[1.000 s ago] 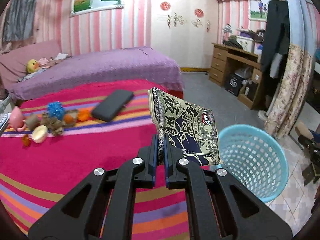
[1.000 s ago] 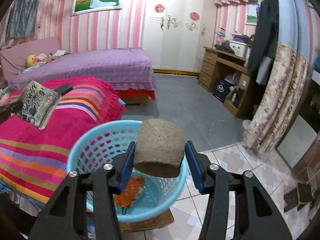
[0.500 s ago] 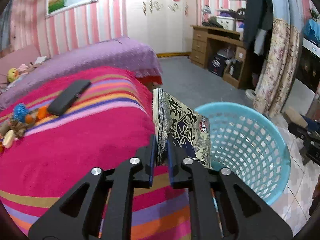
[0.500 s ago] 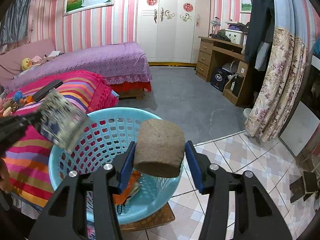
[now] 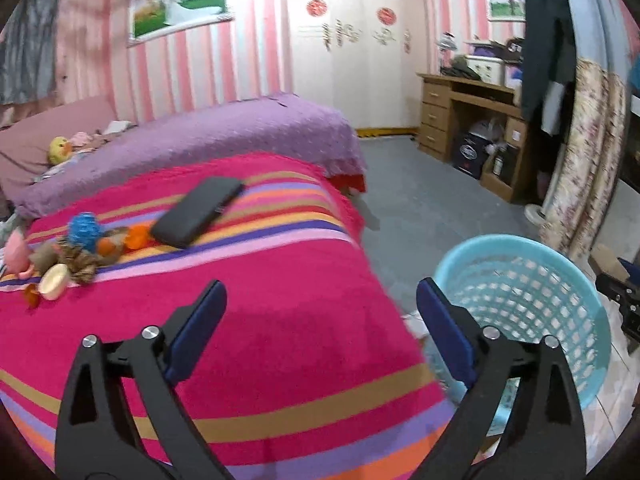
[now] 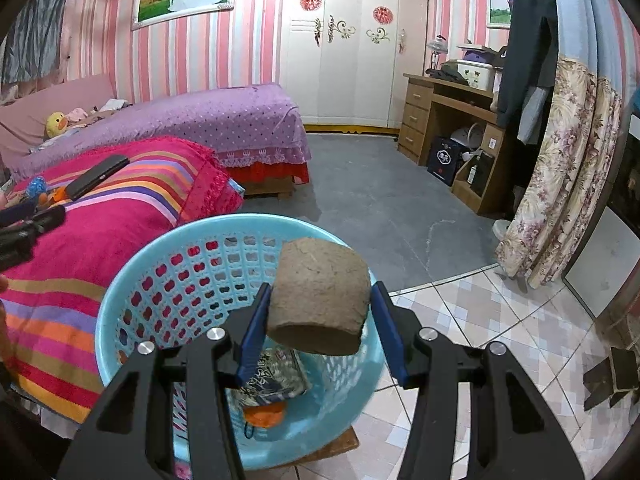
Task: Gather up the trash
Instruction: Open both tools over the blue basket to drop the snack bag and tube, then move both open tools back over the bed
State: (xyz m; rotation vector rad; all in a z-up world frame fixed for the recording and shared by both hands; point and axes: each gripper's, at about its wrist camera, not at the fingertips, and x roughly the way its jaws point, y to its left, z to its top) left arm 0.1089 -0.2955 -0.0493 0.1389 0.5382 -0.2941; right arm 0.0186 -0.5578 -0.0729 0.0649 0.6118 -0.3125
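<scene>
My left gripper (image 5: 320,286) hangs over the striped blanket's edge beside the light blue basket (image 5: 520,300); its jaws are opening wide, with nothing between them. My right gripper (image 6: 320,288) is shut on a brown paper roll (image 6: 320,296), held just above the basket's (image 6: 132,280) rim. Inside the basket lie a printed snack packet (image 6: 280,372) and an orange scrap (image 6: 266,416). More trash (image 5: 76,248) sits on the bed: a blue ball, orange peels, brown wrappers and a small cup.
A black flat case (image 5: 196,212) lies on the striped bed (image 5: 280,340). Behind it is a purple bed (image 5: 240,136). A wooden desk (image 6: 452,120) and floral curtain (image 6: 560,168) stand at the right, with grey floor (image 6: 380,208) between.
My left gripper carried the snack packet over the basket, then opened; the packet now lies inside the basket. My right gripper, still holding the roll, sank closer to the basket.
</scene>
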